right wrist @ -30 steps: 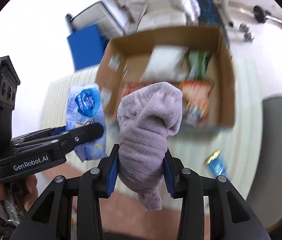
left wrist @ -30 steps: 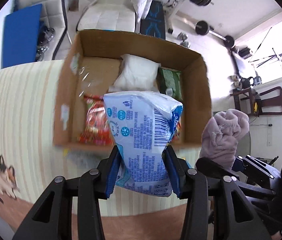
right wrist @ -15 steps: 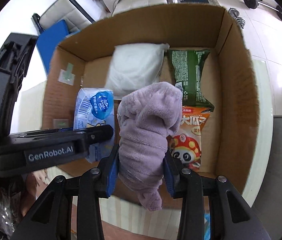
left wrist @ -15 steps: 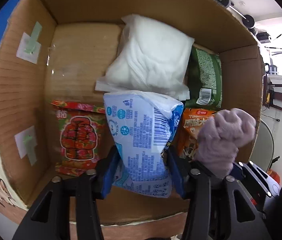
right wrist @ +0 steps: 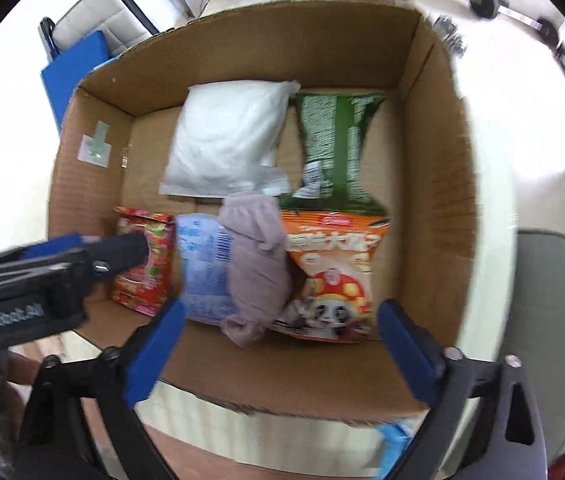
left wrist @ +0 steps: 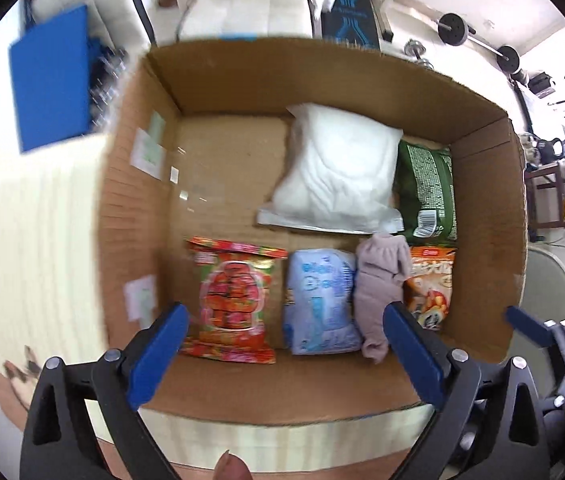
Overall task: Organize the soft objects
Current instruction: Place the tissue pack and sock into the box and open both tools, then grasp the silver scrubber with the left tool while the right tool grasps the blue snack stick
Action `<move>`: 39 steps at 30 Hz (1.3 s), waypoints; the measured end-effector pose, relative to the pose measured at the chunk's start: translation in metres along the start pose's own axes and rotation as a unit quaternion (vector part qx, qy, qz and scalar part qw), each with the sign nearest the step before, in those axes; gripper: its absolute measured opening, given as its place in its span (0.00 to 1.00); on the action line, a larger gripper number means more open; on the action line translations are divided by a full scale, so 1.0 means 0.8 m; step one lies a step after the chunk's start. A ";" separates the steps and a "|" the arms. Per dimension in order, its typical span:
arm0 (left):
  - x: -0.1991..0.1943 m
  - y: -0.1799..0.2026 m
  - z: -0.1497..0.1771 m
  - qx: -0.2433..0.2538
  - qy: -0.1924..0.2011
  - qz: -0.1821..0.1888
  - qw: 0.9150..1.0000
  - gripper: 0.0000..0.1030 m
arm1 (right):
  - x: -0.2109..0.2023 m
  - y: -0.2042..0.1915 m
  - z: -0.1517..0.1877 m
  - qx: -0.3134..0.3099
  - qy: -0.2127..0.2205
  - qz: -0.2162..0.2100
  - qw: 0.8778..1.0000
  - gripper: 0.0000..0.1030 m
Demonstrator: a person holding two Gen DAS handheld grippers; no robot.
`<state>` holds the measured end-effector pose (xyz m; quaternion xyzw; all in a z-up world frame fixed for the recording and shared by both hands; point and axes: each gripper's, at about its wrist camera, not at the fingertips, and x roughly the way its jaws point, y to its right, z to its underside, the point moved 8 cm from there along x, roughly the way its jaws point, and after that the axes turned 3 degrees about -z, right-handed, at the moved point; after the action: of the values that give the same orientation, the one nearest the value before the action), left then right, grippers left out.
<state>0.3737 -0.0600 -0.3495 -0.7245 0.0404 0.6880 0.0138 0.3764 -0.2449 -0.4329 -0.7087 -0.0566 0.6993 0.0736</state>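
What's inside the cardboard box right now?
The cardboard box holds six items: red snack bag, blue tissue pack, purple plush cloth, orange snack bag, white pouch and green bag. Anything beneath them is hidden.

— Where do your two cameras look from?
— Each rides one of my claws, pointing down along the fingers into the cardboard box (left wrist: 482, 208), from close above its near wall.
— What do they share?
— The box floor, and the purple cloth (left wrist: 378, 288) (right wrist: 258, 264).
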 end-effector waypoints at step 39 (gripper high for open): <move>0.019 -0.073 0.141 -0.105 0.053 0.010 0.993 0.84 | -0.103 0.089 0.181 0.096 0.083 0.035 0.991 1.00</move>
<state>0.2667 0.0062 -0.3730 -0.7572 -0.0242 0.6488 -0.0720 0.2291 -0.3263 -0.3664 -0.7554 0.0415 0.6427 0.1209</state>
